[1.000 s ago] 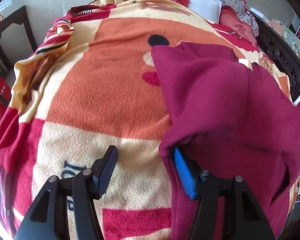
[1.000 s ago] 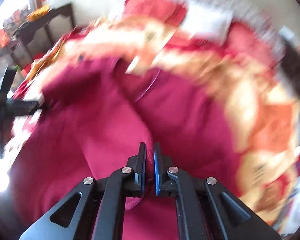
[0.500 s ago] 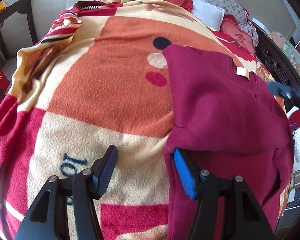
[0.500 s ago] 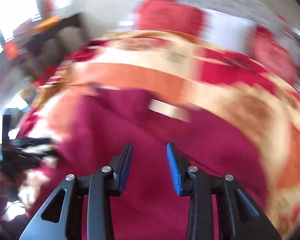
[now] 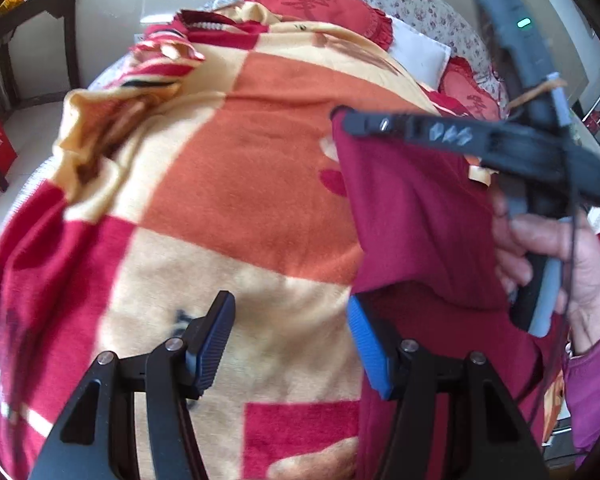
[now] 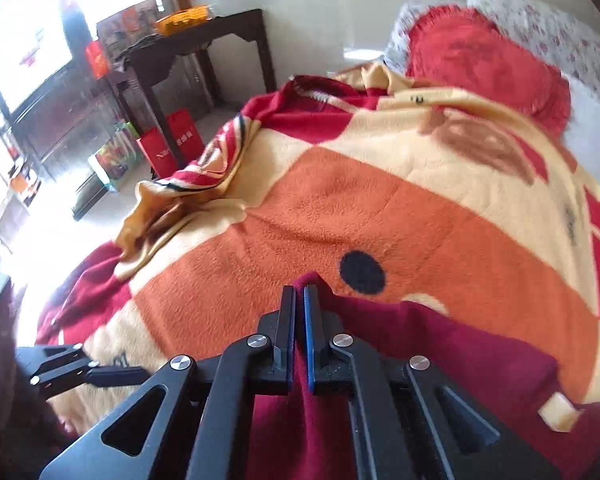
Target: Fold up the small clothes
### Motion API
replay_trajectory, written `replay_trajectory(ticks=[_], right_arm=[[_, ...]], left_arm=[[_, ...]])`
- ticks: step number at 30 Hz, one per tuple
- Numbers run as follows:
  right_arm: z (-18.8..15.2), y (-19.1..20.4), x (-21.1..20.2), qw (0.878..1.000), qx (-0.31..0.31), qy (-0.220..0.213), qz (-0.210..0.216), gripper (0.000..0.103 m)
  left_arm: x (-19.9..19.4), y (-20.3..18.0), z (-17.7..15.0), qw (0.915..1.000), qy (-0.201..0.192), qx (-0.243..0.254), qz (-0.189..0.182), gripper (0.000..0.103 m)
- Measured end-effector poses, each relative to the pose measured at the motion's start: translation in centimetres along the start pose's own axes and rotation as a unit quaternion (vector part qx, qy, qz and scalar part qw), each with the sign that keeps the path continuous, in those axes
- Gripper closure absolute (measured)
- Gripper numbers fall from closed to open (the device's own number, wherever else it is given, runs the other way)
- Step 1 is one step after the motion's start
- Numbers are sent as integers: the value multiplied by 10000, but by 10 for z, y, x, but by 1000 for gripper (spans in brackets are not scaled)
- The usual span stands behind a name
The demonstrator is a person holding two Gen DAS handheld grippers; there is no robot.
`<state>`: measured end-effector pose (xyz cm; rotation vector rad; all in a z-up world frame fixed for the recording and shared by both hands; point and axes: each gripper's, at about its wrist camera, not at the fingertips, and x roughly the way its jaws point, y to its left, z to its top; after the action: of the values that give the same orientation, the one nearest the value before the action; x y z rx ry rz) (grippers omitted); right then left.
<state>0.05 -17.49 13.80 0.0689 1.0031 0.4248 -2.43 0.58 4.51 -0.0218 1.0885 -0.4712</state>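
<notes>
Left gripper (image 5: 290, 338) jaws apart, empty, hovering at near edge of maroon garment (image 5: 416, 220), likely poised for lower corner. Garment lies on patterned blanket (image 5: 240, 168), right part of bed. Right gripper (image 6: 299, 312) pinched on far corner fabric, probably to fold it over; hand (image 5: 560, 256) on handle, angled down.

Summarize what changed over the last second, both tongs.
The right tongs opened, swung to the far corner of the dark red fleece garment and shut on it. The left tongs stayed open at its near corner. The orange, cream and red blanket unchanged.
</notes>
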Motion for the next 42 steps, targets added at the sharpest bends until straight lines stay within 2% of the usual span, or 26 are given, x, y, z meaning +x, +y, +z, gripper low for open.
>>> replay_trajectory(ticks=[2,4,5,6,11,13,15,18,19,22,26,29,33,38,40,41,42], right_arm=[[-7,-1,18,9997,163,191,14,103],[-12,-5,14,9990,360,254,103,103],[-17,-8,5,9985,459,262,113,99],[-24,-12,-14,9983,539,209,28,95],[-73,-45,-100,9935,885,-211,-689,95],[-105,-73,-129,9854,1207,-179,-1188,95],[-136,-100,-146,9744,1446,-32,-1723,95],[-176,-145,-146,9515,1736,764,-2423,94],[-187,-157,-147,9466,1870,969,-2440,96],[-199,-157,-184,9530,2153,483,-2074,95],[-213,-141,-224,9530,2259,184,-2012,88],[-246,-136,-251,9454,2652,145,-1888,87],[-299,-125,-270,9345,3301,123,-1328,83],[-333,-119,-261,9232,3712,143,-987,79],[-333,-118,-254,9183,3898,-25,-688,82],[-332,-115,-253,9192,3904,-102,-513,89],[-324,-109,-252,9250,3779,-165,-362,103]], left_arm=[[-9,2,3,9998,-114,26,129,41],[-17,1,7,9997,-236,10,118,41],[-19,-1,10,9996,-282,16,81,41],[-21,-5,11,9995,-323,48,31,41],[-8,-39,20,9989,-284,327,-154,40],[8,-47,21,9992,-78,393,3,39],[28,-49,17,9981,222,434,383,39],[41,-45,9,9980,346,348,405,33],[39,-44,9,9983,312,311,380,32],[29,-45,9,9985,308,228,399,33],[8,-57,5,9981,189,408,431,33],[-9,-66,-3,9975,62,632,324,33],[-23,-79,-13,9961,12,860,194,33],[-25,-89,-19,9963,84,853,88,33],[-25,-92,-20,9964,103,844,29,33],[-27,-92,-21,9963,98,858,1,33],[-29,-91,-22,9961,80,882,-4,33]])
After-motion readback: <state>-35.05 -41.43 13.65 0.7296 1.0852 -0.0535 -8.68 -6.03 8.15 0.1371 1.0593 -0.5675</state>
